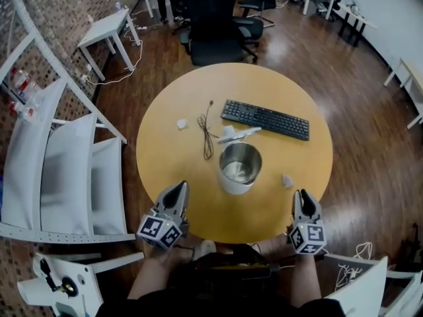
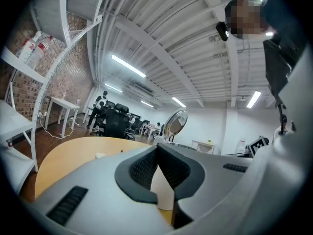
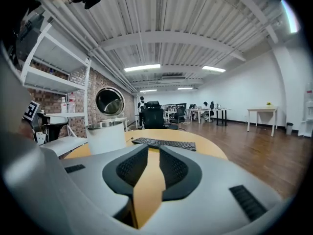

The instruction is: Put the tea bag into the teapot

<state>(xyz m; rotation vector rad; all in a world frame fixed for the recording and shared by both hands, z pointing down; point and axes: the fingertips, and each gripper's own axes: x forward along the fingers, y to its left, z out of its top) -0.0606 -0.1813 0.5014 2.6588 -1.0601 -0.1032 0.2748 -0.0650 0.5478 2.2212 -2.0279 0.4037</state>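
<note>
The white teapot (image 1: 238,167) stands mid-table with its steel inside showing and its lid (image 1: 238,134) tipped back open. A small pale tea bag (image 1: 287,180) lies on the table to its right, just ahead of my right gripper (image 1: 303,195). That gripper's jaws stand slightly apart with only bare tabletop between them (image 3: 153,148); the teapot (image 3: 105,136) is to its left. My left gripper (image 1: 180,187) hovers at the near-left table edge, with its pads meeting at the tip and nothing in them (image 2: 157,147). Another small white packet (image 1: 182,123) lies far left.
A black keyboard (image 1: 264,119) lies behind the teapot, and a thin dark cable (image 1: 206,134) runs to its left. White shelving (image 1: 59,164) stands left of the round wooden table (image 1: 165,150). An office chair (image 1: 215,25) is beyond it.
</note>
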